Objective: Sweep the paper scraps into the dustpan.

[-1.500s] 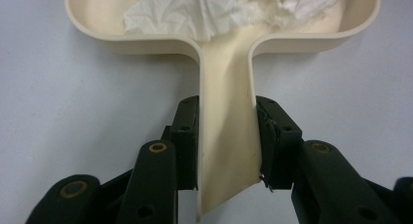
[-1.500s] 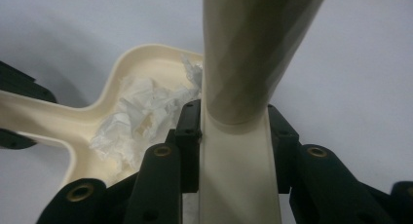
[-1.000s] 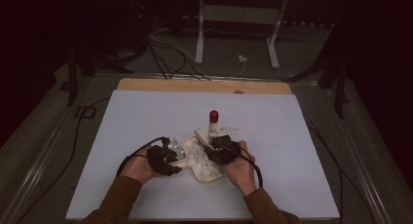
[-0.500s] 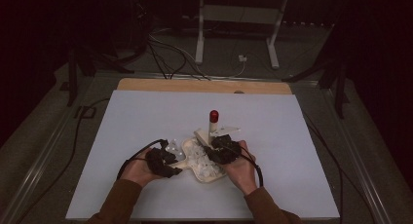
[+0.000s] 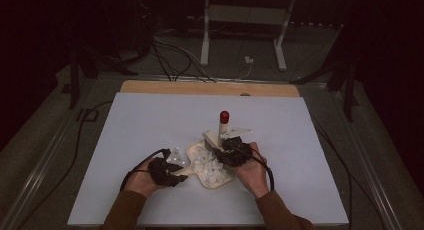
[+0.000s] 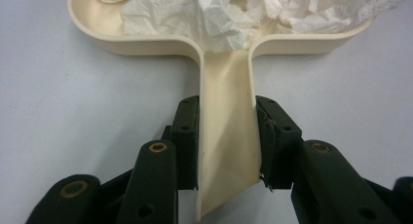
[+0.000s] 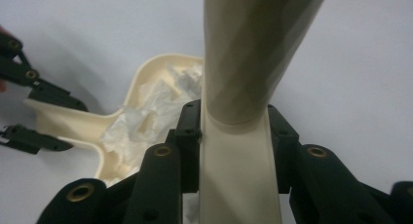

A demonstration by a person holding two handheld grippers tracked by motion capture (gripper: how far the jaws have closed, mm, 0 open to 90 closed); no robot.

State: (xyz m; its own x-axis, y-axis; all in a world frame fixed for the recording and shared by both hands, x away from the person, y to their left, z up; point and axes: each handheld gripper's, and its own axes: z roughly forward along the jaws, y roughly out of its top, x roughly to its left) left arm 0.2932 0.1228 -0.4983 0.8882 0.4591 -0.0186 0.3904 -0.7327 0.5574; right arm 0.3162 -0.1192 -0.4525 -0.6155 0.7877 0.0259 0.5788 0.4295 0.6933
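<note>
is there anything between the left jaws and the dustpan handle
Nothing visible. In the left gripper view the left gripper has its jaws pressed on both sides of the cream dustpan handle, with no gap and none of the crumpled paper reaching down between them.

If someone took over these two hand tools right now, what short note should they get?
Left tool: shut on the dustpan handle.
Right tool: shut on the brush handle, red tip pointing up.
Things: cream dustpan rests on the white table, crumpled paper piled inside.
Done: the paper looks gathered in the pan.
Left: probably lifting the pan level and emptying it; where to isn't visible.
</note>
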